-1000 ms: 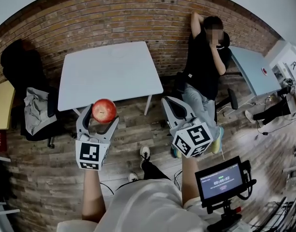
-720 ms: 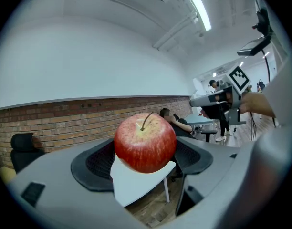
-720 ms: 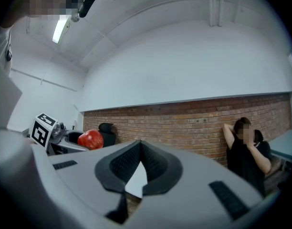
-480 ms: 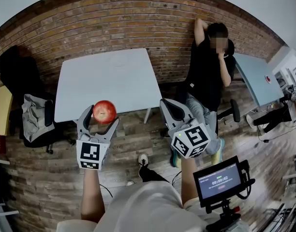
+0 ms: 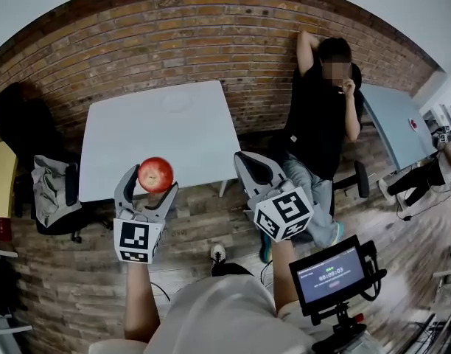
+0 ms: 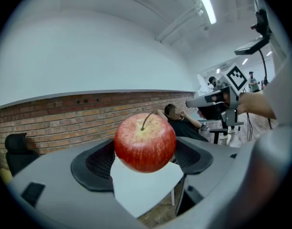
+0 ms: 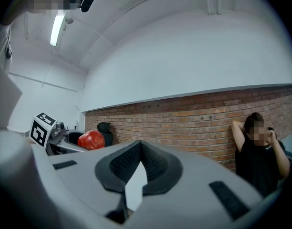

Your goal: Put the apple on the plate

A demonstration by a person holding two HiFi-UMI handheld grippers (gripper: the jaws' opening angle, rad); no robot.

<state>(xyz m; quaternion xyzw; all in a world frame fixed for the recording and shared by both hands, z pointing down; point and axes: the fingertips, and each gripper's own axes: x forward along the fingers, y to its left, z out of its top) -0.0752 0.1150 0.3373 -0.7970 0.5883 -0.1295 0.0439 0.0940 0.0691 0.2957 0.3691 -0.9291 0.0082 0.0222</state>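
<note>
Head view, left to right: chair [image 5: 52, 190] with a grey jacket on it at 9 o'clock, by the brick wall [image 5: 174, 43]. Left gripper [image 5: 149, 184] is at 7 o'clock, held in the air and pointing to 12, jaws clamped on the apple [image 5: 155, 174]. Its own view confirms this: the apple sits between both black pads [image 6: 96, 163], stem up, red with a yellow patch round the stem. The apple is over the wood floor, just off the near edge of the white table [image 5: 159, 135], not on it. The table is at 12 o'clock from the apple. There is a faint round outline near its far edge; I can't tell if that's the plate. Right gripper [image 5: 253, 167] is at 3 o'clock from the left one, near centre, in the air, tilted toward 11. Its jaws are together at the tips with nothing between them, and only a sliver of table shows through the gap lower down. Its view has the apple off at 9 o'clock. A seated person [image 5: 321, 116] is at 2 o'clock against the wall, with a blue table [image 5: 391, 120] beside them. Small monitor [image 5: 330, 275] at 5 o'clock.
</note>
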